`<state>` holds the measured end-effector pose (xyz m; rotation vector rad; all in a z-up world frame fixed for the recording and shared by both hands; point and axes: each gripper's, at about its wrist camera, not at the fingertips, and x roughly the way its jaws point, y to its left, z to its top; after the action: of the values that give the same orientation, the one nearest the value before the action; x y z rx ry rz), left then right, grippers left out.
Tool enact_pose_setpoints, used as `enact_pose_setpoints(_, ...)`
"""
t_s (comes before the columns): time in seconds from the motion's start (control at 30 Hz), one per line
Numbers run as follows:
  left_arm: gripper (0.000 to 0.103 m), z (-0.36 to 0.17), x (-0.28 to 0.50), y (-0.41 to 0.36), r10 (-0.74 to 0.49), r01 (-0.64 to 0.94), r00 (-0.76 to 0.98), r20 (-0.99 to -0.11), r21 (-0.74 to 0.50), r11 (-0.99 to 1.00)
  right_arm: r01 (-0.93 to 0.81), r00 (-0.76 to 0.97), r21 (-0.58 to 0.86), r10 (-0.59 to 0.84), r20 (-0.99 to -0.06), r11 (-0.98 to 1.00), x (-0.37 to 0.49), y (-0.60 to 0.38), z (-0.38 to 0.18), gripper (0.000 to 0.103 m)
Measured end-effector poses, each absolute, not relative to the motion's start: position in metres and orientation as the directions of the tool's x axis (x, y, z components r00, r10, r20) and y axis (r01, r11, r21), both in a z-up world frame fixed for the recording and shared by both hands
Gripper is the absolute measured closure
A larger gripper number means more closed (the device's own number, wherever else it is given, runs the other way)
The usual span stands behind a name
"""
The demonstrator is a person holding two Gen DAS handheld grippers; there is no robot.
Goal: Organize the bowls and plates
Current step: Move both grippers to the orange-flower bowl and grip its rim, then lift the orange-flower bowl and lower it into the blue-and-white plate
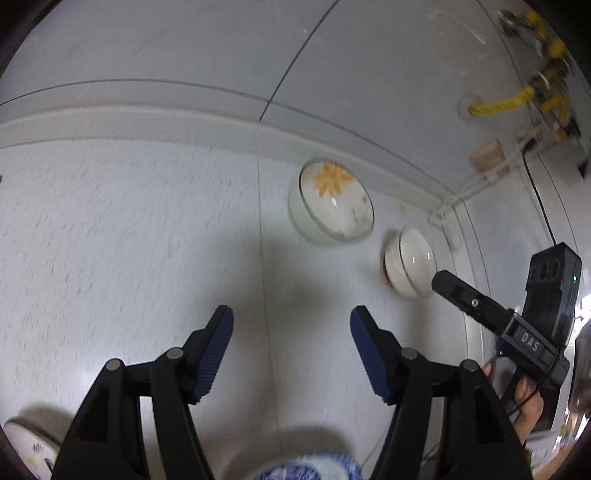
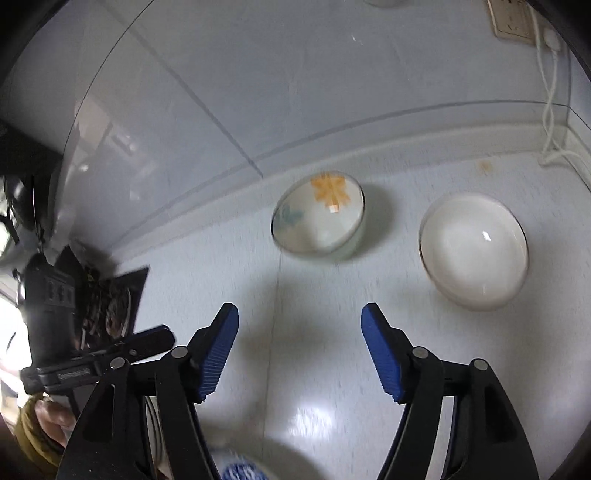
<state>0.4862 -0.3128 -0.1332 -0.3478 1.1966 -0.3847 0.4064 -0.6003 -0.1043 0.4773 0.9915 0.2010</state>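
A white bowl with an orange flower [image 1: 334,199] sits on the pale counter near the back wall; it also shows in the right wrist view [image 2: 319,218]. A plain white bowl [image 1: 410,262] stands to its right, also in the right wrist view [image 2: 474,253]. A blue-patterned dish [image 1: 306,469] lies just below my left gripper [image 1: 291,325], which is open and empty. My right gripper [image 2: 300,321] is open and empty, short of both bowls. It shows from the side in the left wrist view [image 1: 443,282], close to the plain bowl. The blue-patterned dish [image 2: 243,470] shows under it.
A white dish with small marks [image 1: 29,446] lies at the lower left. A wall socket [image 2: 511,18] with white cables [image 2: 550,92] and a yellow gas hose [image 1: 498,105] are at the right. The left gripper's body [image 2: 55,321] is at the left.
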Motion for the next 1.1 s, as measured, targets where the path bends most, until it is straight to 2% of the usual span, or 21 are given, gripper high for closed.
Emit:
enact_pose_setpoints(0.23, 0.038, -0.176, 0.579, -0.341, -0.388, 0.003, 0.313, -0.867, -0.408, 0.913, 0.08, 0.504, 0.431, 0.337, -0.796, 0.899, 0.477, -0.609, -0.128, 0.038)
enact_pose_setpoints(0.5, 0.041, -0.225, 0.622, -0.361, -0.316, -0.065, 0.304, -0.899, -0.351, 0.934, 0.104, 0.437, 0.387, 0.308, -0.845, 0.916, 0.51, -0.608, -0.175, 0.04)
enact_pose_setpoints(0.6, 0.051, -0.239, 0.631, -0.367, -0.332, -0.059, 0.293, -0.897, -0.364, 0.93, 0.099, 0.414, 0.356, 0.287, -0.864, 0.929, 0.514, -0.603, -0.187, 0.049)
enact_pose_setpoints(0.73, 0.071, -0.247, 0.639, -0.377, -0.348, -0.024, 0.286, -0.892, -0.37, 0.929, 0.1, 0.417, 0.309, 0.242, -0.876, 0.946, 0.516, -0.601, -0.185, 0.053)
enact_pose_setpoints(0.8, 0.08, -0.249, 0.638, -0.381, -0.368, -0.008, 0.284, -0.885, -0.386, 0.922, 0.096, 0.414, 0.29, 0.227, -0.882, 0.952, 0.516, -0.601, -0.182, 0.063)
enact_pose_setpoints(0.83, 0.088, -0.249, 0.638, -0.383, -0.375, -0.001, 0.283, -0.883, -0.392, 0.92, 0.096, 0.413, 0.287, 0.224, -0.883, 0.953, 0.52, -0.601, -0.183, 0.066)
enact_pose_setpoints(0.87, 0.092, -0.249, 0.637, -0.385, -0.38, 0.009, 0.281, -0.881, -0.393, 0.919, 0.093, 0.413, 0.283, 0.222, -0.883, 0.955, 0.519, -0.601, -0.181, 0.074)
enact_pose_setpoints(0.9, 0.092, -0.248, 0.635, -0.388, -0.376, 0.013, 0.278, -0.884, -0.387, 0.922, 0.082, 0.415, 0.275, 0.218, -0.883, 0.958, 0.518, -0.598, -0.179, 0.083)
enact_pose_setpoints(0.97, 0.092, -0.248, 0.632, -0.392, -0.371, 0.017, 0.279, -0.886, -0.382, 0.924, 0.071, 0.419, 0.222, 0.173, -0.892, 0.972, 0.521, -0.593, -0.177, 0.091)
enact_pose_setpoints(1.1, 0.092, -0.251, 0.624, -0.387, -0.404, -0.004, 0.267, -0.875, -0.42, 0.908, 0.049, 0.423, 0.162, 0.127, -0.897, 0.985, 0.518, -0.584, -0.168, 0.092)
